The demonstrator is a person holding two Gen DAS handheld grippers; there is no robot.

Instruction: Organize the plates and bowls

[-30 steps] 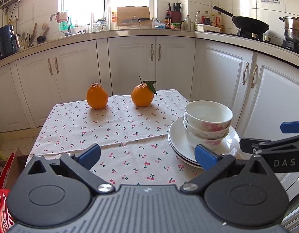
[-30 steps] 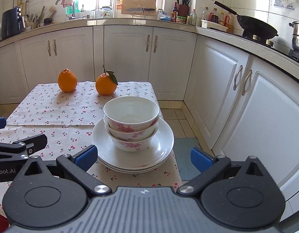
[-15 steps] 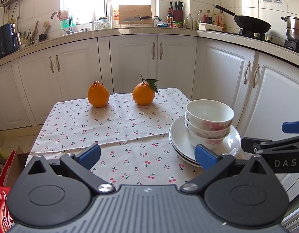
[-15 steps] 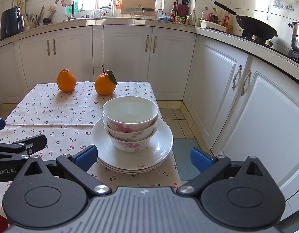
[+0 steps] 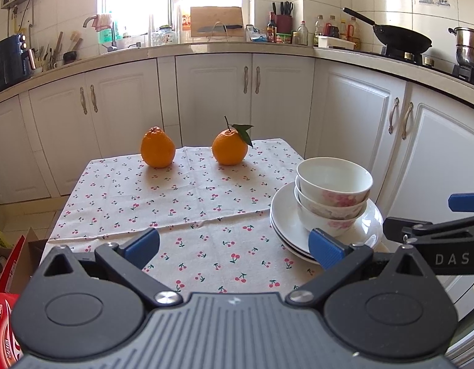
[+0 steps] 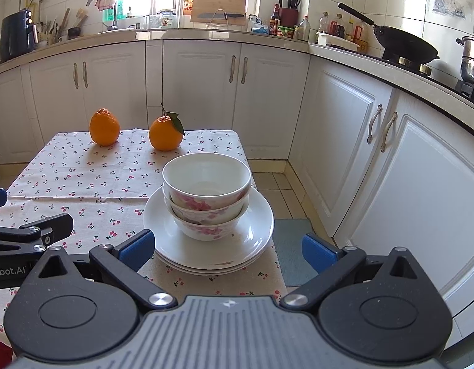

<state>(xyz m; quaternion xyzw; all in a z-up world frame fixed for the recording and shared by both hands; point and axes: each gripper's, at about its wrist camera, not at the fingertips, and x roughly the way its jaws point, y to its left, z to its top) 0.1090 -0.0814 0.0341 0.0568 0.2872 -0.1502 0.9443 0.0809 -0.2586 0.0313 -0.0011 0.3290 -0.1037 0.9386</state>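
1. Left claw (image 5: 233,246) is wide open with nothing in it, hanging over the cherry-print cloth at the near edge of the worktop (image 5: 187,203). Looks like it's just parked, waiting its turn.
2. Two oranges (image 5: 157,147) sit at the far edge, well apart from the dishes, so they shouldn't get in the way.
3. The bowls (image 6: 206,193), three nested, sit on the stacked plates (image 6: 252,240) near the worktop's right edge. Looks pretty tidy already, probably stacked to save space.
4. Right claw (image 6: 227,247) is spread open too, empty, lined up on that stack from the near side.
5. Readable text: "DAS" and "Robot.AI" on the claw arms.
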